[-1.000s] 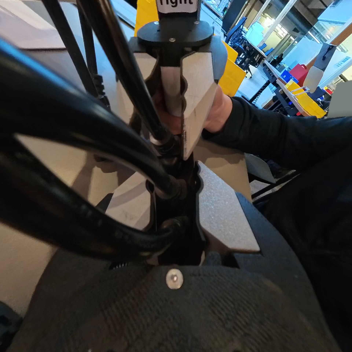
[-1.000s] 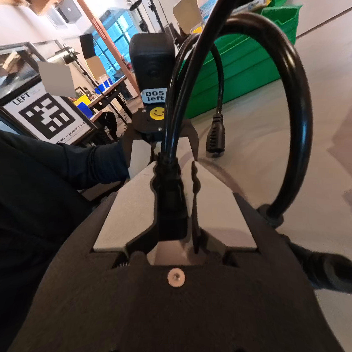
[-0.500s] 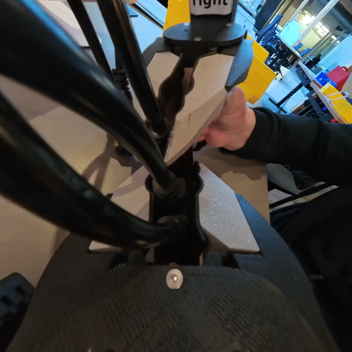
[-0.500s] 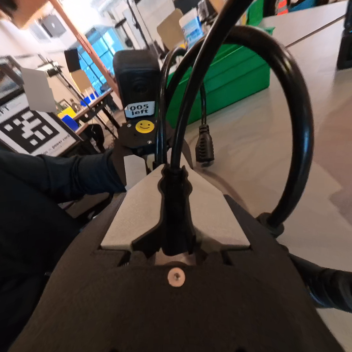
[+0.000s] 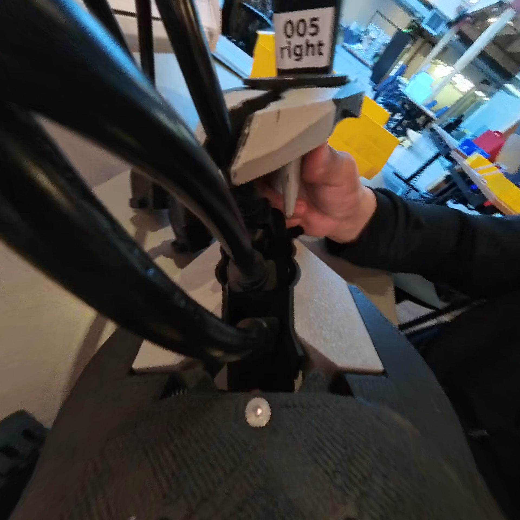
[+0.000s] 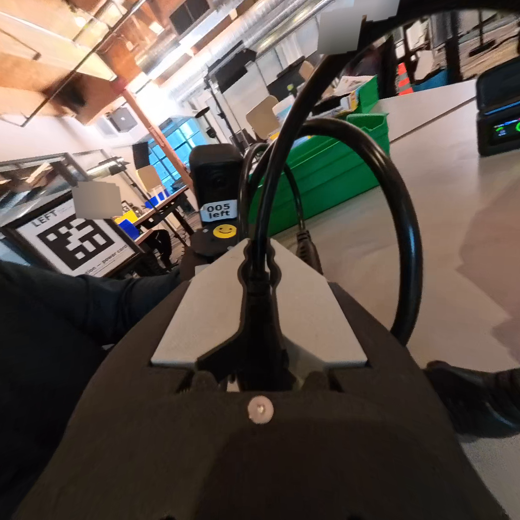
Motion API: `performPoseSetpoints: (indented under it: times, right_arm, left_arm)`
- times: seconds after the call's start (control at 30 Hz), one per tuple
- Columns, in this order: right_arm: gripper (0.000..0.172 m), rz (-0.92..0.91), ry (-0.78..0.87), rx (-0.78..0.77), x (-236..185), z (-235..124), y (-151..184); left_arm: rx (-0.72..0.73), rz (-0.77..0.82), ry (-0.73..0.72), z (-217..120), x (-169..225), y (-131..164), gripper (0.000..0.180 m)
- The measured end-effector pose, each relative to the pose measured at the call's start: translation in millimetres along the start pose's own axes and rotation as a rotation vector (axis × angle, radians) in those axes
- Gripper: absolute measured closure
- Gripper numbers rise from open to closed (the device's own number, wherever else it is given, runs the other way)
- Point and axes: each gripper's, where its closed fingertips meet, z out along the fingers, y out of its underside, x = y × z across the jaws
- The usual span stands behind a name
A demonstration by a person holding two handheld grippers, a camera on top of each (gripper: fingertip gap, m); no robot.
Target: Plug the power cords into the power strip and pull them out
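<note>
Black sleeve (image 6: 84,304): a person's arm fills the left edge of the right wrist view, ending at the left claw's handle.
Sign (image 6: 76,242): a framed black-and-white pattern card stands behind that arm.
Left claw (image 5: 257,270): its grey fingers (image 5: 332,318) are clamped on a black power strip (image 5: 259,337), the block held upright between them; two thick cords (image 5: 118,157) loop away from it to the left.
Right claw (image 6: 260,253): its grey fingers (image 6: 202,315) are pressed together on a black plug (image 6: 260,318), whose cord (image 6: 284,140) rises out past the tips; it is held up above the counter.
Hand (image 5: 332,197): in the left wrist view it grips the right claw's handle, just above the strip.
Loose plug (image 6: 305,247): hangs on its cord just right of the right claw's tips, over the counter (image 6: 450,225).
Green bin (image 6: 332,174): sits on the counter behind the cords.
Black device (image 6: 498,118): far right on the counter, with a lit screen.
</note>
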Motion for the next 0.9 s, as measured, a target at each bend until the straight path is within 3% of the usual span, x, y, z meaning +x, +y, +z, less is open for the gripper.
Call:
performPoseSetpoints:
  times: [0.2,0.33,0.5,0.7,0.9]
  right_arm:
    - [0.163,-0.016,-0.005,0.106,-0.6,-29.7,-22.4]
    - [0.152,0.018,-0.005,0.156,3.6,-42.5,-30.8]
    - [0.140,-0.009,0.049,0.020,9.0,-34.2,-12.4]
    - [0.138,-0.067,0.118,-0.128,16.2,-26.8,10.2]
    - [0.137,-0.035,0.109,-0.216,20.9,-23.2,28.0]
  left_arm:
    - [0.075,-0.106,0.078,-15.5,-3.4,-7.7,0.144]
    - [0.133,-0.114,0.089,-23.6,-5.7,-15.1,0.158]
    - [0.138,-0.076,0.067,-22.9,-5.6,-16.5,0.157]
    - [0.227,-0.161,0.069,-32.7,-16.2,-26.1,0.158]
    - [0.224,-0.150,0.068,-32.4,-15.2,-25.9,0.158]
